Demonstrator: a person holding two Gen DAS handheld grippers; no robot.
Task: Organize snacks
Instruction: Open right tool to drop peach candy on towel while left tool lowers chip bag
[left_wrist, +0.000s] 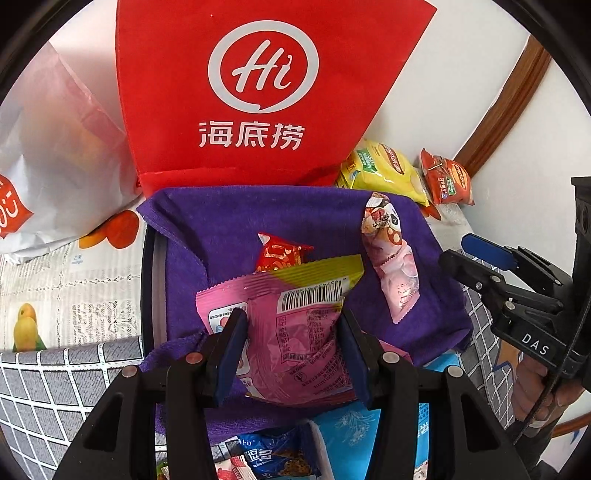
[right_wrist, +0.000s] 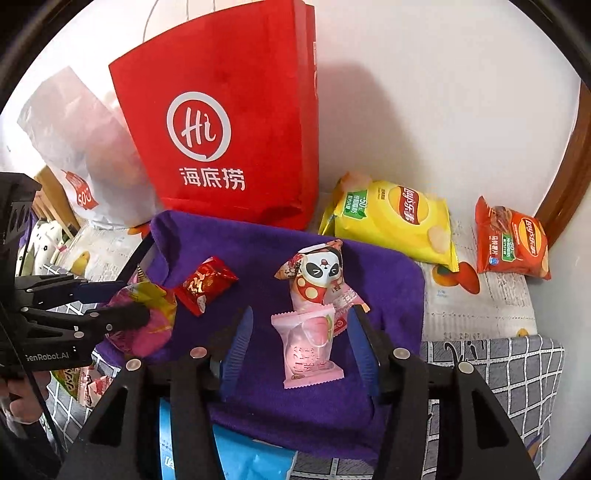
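My left gripper (left_wrist: 293, 341) is shut on a pink and yellow snack bag (left_wrist: 295, 325) and holds it over the purple cloth (left_wrist: 229, 221); the same bag shows in the right wrist view (right_wrist: 146, 317). My right gripper (right_wrist: 301, 345) is open, its fingers on either side of a small pale pink packet (right_wrist: 312, 343) that lies on the purple cloth (right_wrist: 388, 288). A panda-print pink packet (right_wrist: 319, 277) lies just beyond it, also in the left wrist view (left_wrist: 391, 254). A small red packet (right_wrist: 203, 284) lies on the cloth, also seen in the left wrist view (left_wrist: 280, 253).
A red paper bag (right_wrist: 229, 136) and a white plastic bag (right_wrist: 85, 147) stand behind the cloth against the wall. A yellow chip bag (right_wrist: 395, 218) and a red-orange chip bag (right_wrist: 513, 240) lie at the right. Blue packets (left_wrist: 347, 435) lie near the front.
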